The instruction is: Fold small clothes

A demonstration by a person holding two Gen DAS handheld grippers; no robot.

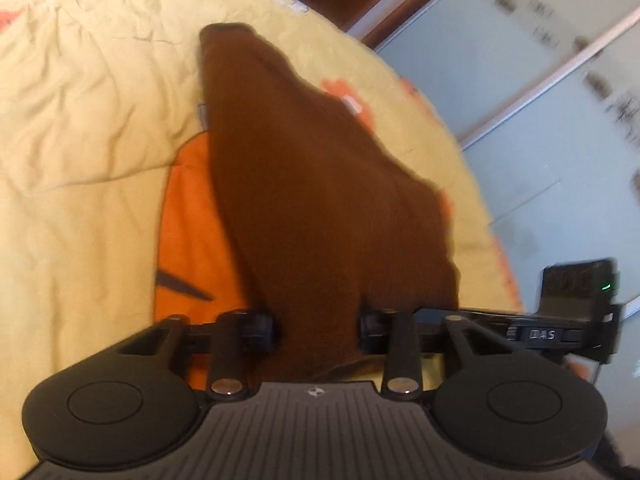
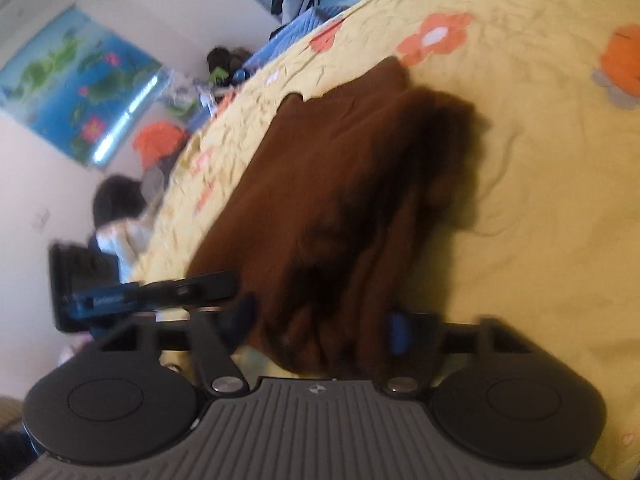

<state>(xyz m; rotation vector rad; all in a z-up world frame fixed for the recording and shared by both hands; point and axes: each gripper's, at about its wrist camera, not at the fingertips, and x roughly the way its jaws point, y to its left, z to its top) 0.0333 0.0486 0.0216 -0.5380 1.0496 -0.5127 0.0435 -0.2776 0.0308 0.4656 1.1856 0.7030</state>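
A dark brown garment lies stretched over a yellow bedspread. My left gripper is shut on its near edge, with cloth bunched between the fingers. In the right wrist view the same brown garment lies partly folded in rumpled layers. My right gripper is shut on another part of its near edge. The other gripper shows at the left of the right wrist view, and at the right of the left wrist view.
The bedspread has orange flower prints and an orange patch beside the garment. Pale blue wardrobe doors stand past the bed's edge. A person sits beside the bed, under a wall poster.
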